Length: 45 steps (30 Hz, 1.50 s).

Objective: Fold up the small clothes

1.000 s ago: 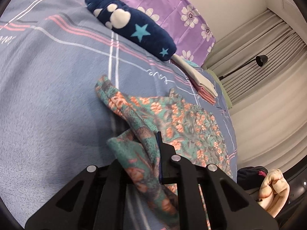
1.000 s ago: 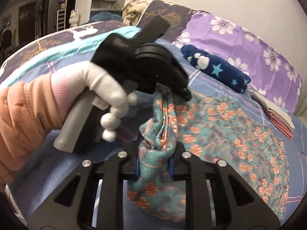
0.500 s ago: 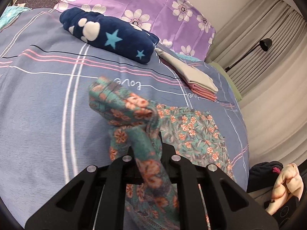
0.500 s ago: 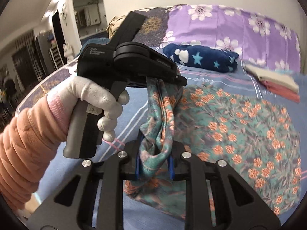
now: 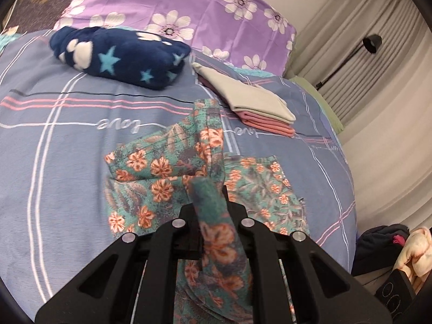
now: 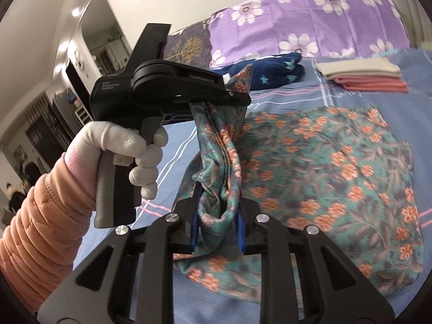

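Both tongs were closed on one floral garment (image 5: 167, 167), a teal cloth with orange flowers. The left tongs (image 5: 213, 210) gripped a bunched strip of it that ran up between the fingers. The right tongs (image 6: 217, 216) pinched a gathered fold between blue-padded fingers (image 6: 195, 224). In the right wrist view, the left tongs (image 6: 235, 95) held the same edge higher up, worked by a white-gloved left hand (image 6: 129, 148). The held edge of the garment was lifted off the bed (image 5: 54, 140); the remainder lay spread on the blue-grey striped bedcover.

Other items on the bed, counted: one navy fleece bundle (image 5: 121, 56) with stars and paw prints, and one stack of folded cloths (image 5: 256, 105), beige on top with pink layers beneath. Both lay near one purple flowered pillow (image 5: 189, 8), well apart from the garment. No container was distinguishable.
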{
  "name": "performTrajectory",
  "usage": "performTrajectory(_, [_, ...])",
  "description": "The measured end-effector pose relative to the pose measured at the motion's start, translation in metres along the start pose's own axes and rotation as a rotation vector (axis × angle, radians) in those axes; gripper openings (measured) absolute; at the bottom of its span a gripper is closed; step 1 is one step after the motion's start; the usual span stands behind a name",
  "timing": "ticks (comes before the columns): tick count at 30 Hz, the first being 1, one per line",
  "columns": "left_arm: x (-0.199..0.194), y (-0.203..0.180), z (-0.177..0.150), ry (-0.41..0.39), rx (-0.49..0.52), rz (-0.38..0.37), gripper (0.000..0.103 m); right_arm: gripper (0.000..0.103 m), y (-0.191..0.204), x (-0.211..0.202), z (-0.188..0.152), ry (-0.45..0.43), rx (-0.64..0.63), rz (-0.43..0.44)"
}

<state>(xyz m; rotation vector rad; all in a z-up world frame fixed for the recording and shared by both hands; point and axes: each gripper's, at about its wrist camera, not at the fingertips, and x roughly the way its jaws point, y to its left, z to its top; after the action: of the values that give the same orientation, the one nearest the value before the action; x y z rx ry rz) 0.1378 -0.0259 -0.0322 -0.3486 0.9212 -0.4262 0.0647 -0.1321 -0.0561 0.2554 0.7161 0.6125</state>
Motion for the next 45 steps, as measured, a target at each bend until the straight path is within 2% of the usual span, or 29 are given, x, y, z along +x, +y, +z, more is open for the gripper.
performTrajectory(10, [0.043, -0.052, 0.002, 0.056, 0.049, 0.061, 0.009, 0.021, -0.052, -0.030, -0.010, -0.022, 0.112, 0.011])
performTrajectory(14, [0.055, -0.073, 0.000, 0.069, 0.098, 0.079, 0.009, 0.021, -0.069, -0.040, -0.013, -0.030, 0.155, 0.024])
performTrajectory(35, [0.137, -0.167, -0.005, 0.164, 0.318, 0.209, 0.010, 0.021, -0.132, -0.081, -0.039, -0.084, 0.308, -0.052])
performTrajectory(38, [0.154, -0.175, -0.011, 0.191, 0.393, 0.272, 0.013, 0.021, -0.136, -0.081, -0.045, -0.065, 0.327, -0.044])
performTrajectory(39, [0.159, -0.178, -0.014, 0.195, 0.410, 0.285, 0.017, 0.021, -0.138, -0.078, -0.044, -0.057, 0.330, -0.049])
performTrajectory(43, [0.154, -0.188, -0.012, 0.166, 0.417, 0.252, 0.033, 0.021, -0.143, -0.078, -0.053, -0.033, 0.358, -0.048])
performTrajectory(45, [0.141, -0.197, -0.008, 0.126, 0.428, 0.225, 0.037, 0.021, -0.147, -0.080, -0.057, -0.029, 0.377, -0.039])
